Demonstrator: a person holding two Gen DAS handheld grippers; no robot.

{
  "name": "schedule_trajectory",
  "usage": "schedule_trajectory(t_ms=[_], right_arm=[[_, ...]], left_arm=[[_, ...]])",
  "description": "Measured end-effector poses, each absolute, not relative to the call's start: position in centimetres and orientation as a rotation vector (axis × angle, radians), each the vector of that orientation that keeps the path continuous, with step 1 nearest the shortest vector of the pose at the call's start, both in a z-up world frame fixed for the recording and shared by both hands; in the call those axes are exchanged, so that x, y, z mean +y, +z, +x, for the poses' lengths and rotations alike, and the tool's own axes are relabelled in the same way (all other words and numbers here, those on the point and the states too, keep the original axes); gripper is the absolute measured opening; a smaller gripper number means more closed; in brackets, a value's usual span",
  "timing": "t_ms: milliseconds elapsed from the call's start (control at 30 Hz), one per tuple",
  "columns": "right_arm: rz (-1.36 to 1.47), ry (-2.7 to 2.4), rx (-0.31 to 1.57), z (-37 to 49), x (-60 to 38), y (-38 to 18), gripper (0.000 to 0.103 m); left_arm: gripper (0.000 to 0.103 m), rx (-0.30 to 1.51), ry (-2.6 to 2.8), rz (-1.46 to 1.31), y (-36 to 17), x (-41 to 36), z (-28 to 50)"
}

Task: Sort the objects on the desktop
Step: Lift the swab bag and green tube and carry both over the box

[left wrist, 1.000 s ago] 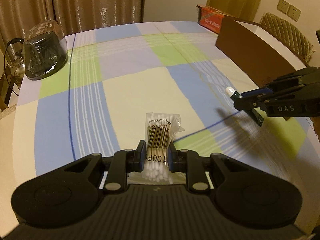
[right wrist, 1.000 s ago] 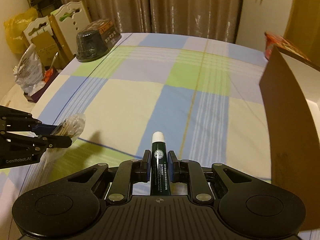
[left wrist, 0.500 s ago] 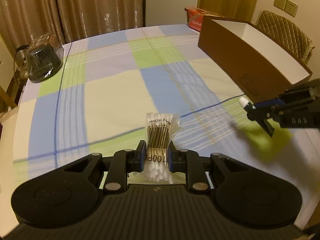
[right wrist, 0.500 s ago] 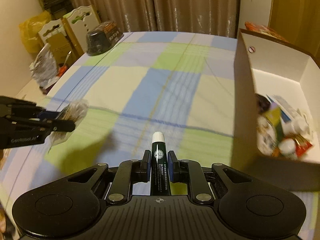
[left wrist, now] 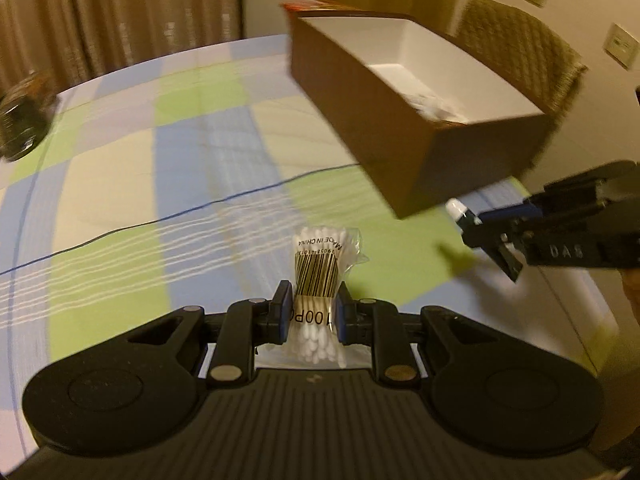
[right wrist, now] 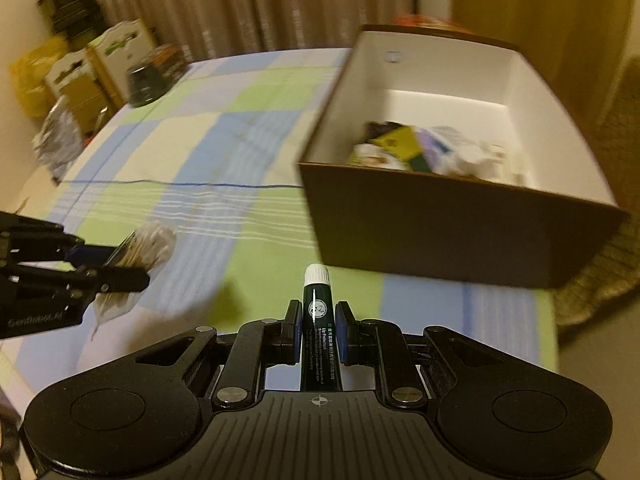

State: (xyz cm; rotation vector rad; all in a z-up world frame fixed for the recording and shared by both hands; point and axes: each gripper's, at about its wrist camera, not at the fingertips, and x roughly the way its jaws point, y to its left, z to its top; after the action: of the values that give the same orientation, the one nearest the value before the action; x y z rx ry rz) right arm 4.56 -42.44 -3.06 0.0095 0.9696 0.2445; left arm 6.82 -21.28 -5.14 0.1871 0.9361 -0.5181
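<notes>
My left gripper is shut on a clear bag of cotton swabs with a barcode label, held above the checked tablecloth. My right gripper is shut on a dark green lip-balm tube with a white cap. The brown cardboard box with a white inside stands just ahead and to the right of the right gripper; it holds several packets. In the left wrist view the box is ahead to the right, and the right gripper shows at the right edge with the tube.
A dark domed container sits at the table's far left. A red box lies behind the cardboard box. A padded chair stands beyond the table's right side. Furniture and bags stand left of the table.
Both grippers have moved toward the cardboard box, which now looks nearer and larger in both views. The box's inside shows more fully. Both grips are unchanged.
</notes>
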Motion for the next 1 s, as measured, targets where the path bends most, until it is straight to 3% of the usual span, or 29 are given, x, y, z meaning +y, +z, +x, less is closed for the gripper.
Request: schedule_trajectory(t_ms=[533,1000], right_arm=[[0.022,0.076,0.907,0.3,-43.6,0.1,0.016],[0.0,0.104,0.817,5.4,-46.5,3.6,0.016]], left_arm=[[0.017,0.833,-0.707,0.234,-2.3,-23.6,4.5],[0.017,0.81,-0.71,0.218,-0.8,-26.1,7.5]])
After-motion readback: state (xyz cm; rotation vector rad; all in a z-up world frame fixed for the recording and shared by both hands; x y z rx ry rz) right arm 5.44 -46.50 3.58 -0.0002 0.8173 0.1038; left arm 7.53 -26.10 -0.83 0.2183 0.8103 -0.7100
